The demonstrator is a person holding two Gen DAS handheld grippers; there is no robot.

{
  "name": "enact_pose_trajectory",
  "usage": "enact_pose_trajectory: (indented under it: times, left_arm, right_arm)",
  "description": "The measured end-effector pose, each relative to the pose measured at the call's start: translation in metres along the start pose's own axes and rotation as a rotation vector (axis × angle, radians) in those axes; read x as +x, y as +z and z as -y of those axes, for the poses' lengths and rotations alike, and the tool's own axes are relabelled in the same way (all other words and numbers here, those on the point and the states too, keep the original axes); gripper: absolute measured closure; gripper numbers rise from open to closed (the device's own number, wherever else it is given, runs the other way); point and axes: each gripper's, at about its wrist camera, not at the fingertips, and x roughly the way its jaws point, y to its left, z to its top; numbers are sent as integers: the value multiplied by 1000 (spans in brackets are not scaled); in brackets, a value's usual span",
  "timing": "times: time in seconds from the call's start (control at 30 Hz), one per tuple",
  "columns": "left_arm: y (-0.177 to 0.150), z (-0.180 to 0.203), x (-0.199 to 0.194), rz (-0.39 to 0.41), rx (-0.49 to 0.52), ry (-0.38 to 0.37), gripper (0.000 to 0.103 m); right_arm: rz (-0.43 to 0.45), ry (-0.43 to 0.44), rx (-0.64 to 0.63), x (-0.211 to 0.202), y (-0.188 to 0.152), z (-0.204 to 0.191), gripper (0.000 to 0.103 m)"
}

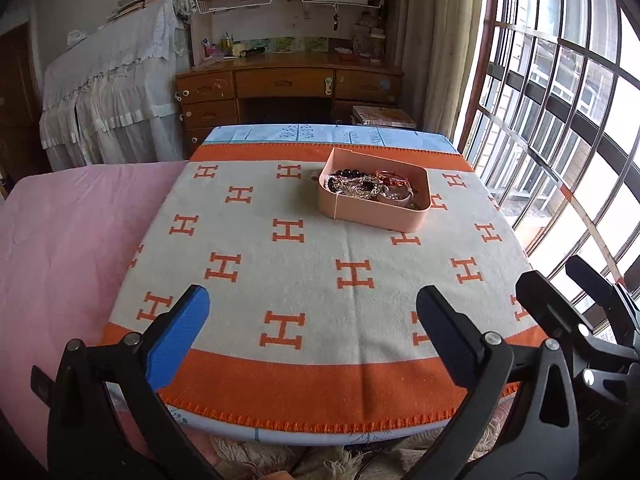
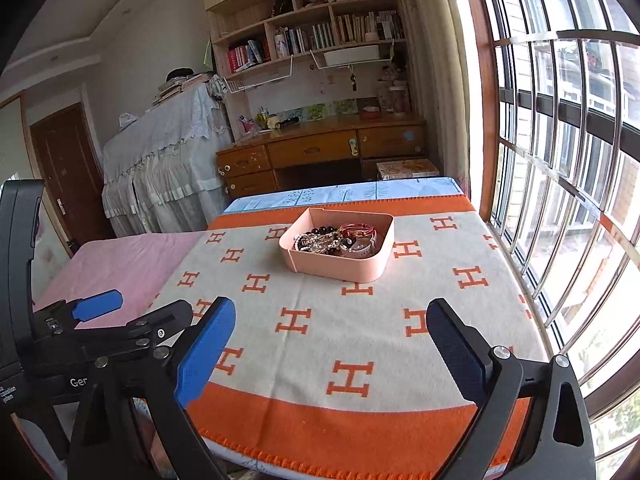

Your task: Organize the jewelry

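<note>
One pink tray (image 1: 374, 212) sits on the orange-and-cream blanket (image 1: 304, 280) toward the table's far edge, nearer the window-side corner. I read its long axis as running roughly along that far edge, turned slightly. It holds a tangled heap of jewelry (image 1: 362, 186): dark beads, a red bangle and chains, too tangled to count. Both my tools hang over the near edge: left gripper (image 1: 312, 320) and right gripper (image 2: 332, 340) each spread wide, nothing between the blue pads.
</note>
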Motion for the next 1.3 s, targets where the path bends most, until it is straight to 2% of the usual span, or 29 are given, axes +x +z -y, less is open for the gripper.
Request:
enact_pose_trajectory:
  times: [0.53, 1.3]
  left_arm:
    - [-3, 7, -24, 50, -8, 8, 0]
    - [-5, 10, -39, 61, -6, 24, 1]
  right_arm:
    - [76, -31, -26, -48, -7, -12, 5]
    - [104, -38, -24, -68, -2, -10, 5]
